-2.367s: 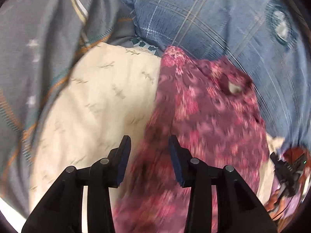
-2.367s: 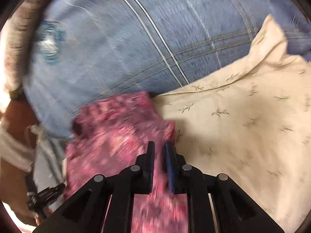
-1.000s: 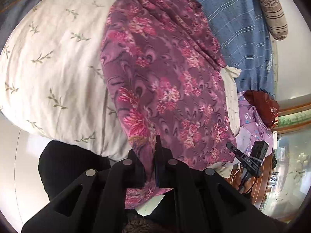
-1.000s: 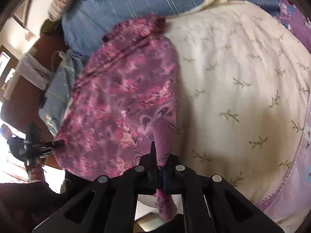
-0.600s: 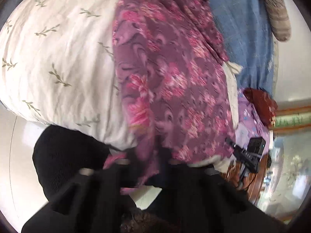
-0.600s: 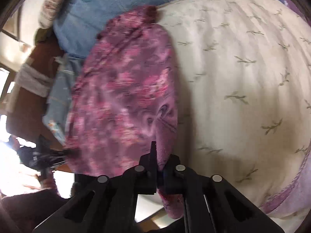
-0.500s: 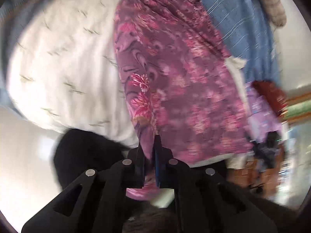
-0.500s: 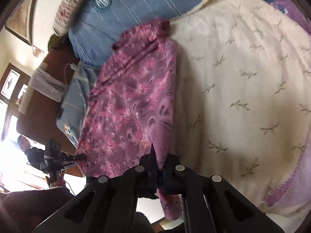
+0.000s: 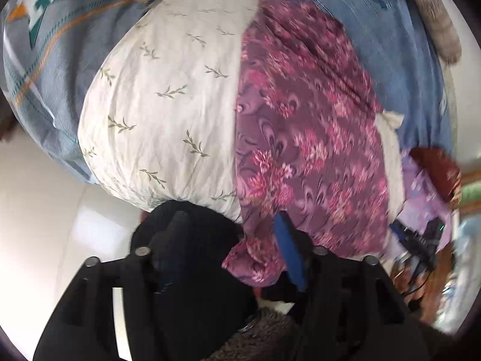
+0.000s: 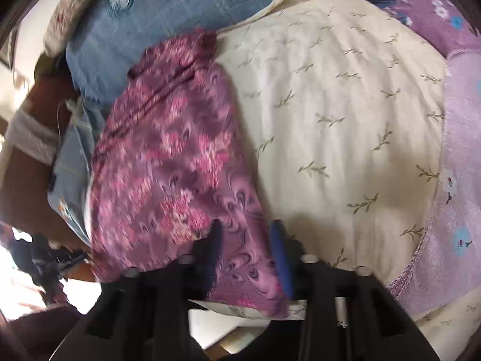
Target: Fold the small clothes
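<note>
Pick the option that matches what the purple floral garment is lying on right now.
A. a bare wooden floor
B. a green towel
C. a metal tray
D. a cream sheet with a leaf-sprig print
D: the garment lies stretched over the cream sheet, whose small leaf sprigs show beside it in both wrist views, with the garment's near end hanging over the sheet's edge.
</note>
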`<state>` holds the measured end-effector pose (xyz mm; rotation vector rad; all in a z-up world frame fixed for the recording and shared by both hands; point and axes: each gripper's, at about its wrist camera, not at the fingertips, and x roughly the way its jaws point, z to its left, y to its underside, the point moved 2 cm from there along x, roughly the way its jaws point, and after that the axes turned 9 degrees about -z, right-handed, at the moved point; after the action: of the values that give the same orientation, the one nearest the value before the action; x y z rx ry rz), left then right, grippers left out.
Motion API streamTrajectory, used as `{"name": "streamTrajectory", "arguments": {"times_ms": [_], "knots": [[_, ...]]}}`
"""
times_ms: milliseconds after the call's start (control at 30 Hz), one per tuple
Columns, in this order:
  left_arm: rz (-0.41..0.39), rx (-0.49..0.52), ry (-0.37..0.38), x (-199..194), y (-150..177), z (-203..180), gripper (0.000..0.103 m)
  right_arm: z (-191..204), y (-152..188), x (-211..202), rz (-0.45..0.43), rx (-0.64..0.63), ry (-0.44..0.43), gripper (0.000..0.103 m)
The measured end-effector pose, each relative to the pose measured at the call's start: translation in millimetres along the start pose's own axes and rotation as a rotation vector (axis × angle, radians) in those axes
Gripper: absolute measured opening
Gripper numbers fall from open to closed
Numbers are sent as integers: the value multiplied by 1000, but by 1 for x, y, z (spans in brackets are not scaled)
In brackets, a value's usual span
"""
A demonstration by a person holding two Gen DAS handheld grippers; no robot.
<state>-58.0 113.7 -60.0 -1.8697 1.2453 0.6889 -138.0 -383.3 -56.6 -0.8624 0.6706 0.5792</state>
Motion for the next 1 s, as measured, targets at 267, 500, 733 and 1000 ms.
{"name": "streamTrajectory", "arguments": {"times_ms": [267,500,733,1000], "knots": [[138,33,75,55,17,-34,59,-11,10,15,53,59,-40,47],[177,85,149,53,27,-53,5,9,26,31,81,-45,-42,3],[54,3,315,11,-16,-62,4,29,-11,-10,-26,50,-246,3],[-102,10,301,14,-145,-93,5,87,-118,29,-104,125,-437,3]]}}
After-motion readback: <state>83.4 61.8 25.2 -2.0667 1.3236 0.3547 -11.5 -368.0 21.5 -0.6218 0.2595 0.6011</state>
